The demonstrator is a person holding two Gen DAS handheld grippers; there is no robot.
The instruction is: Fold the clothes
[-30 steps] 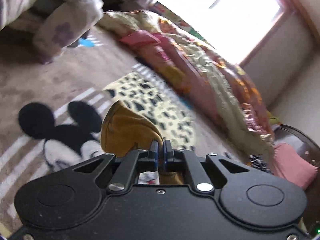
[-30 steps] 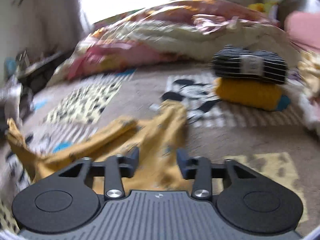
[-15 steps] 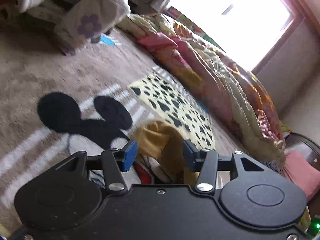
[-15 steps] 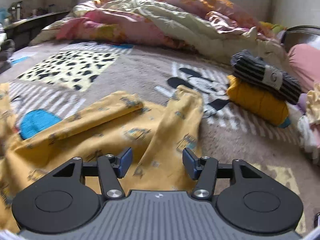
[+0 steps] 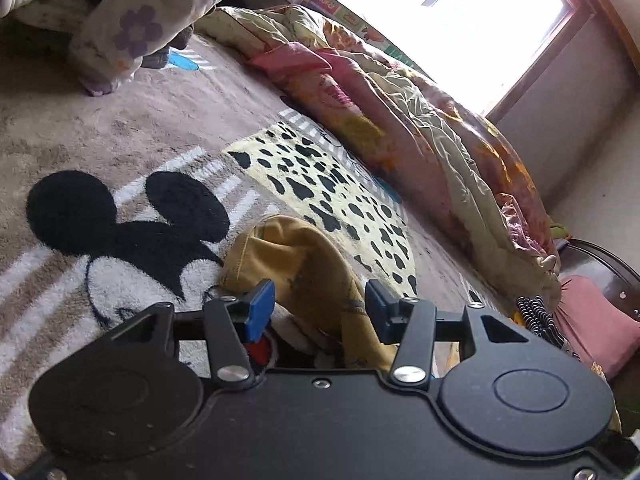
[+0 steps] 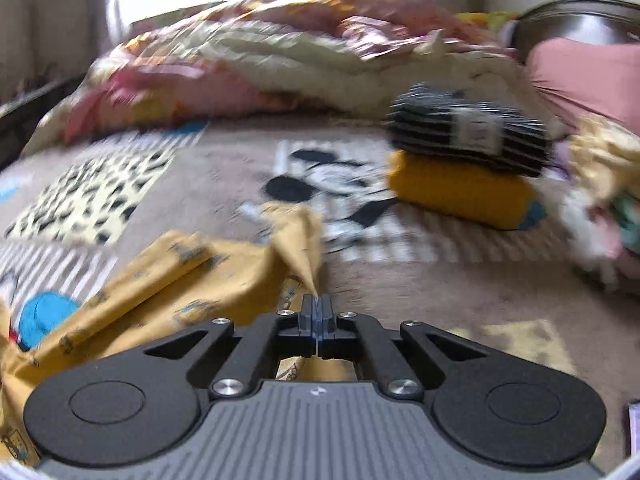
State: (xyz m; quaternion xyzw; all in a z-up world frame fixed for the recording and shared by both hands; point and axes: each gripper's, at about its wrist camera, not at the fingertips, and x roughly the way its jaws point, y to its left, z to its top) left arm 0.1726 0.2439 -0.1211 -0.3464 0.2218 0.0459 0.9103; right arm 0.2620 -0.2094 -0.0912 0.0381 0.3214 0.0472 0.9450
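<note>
Blanket (image 6: 420,292) under mustard garment (image 6: 224,268) (tool-pinched) (image 6: 316,312)

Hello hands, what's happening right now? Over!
Left gripper open over mustard-yellow printed cotton garment. Right gripper pinching its edge. Nothing in the way.

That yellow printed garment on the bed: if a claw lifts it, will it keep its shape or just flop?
Probably flop: the yellow garment lies in soft folds and creases. Where the right claw pinches its edge, the cloth peaks into a tent, so the rest would likely trail below. It looks thin and light.
</note>
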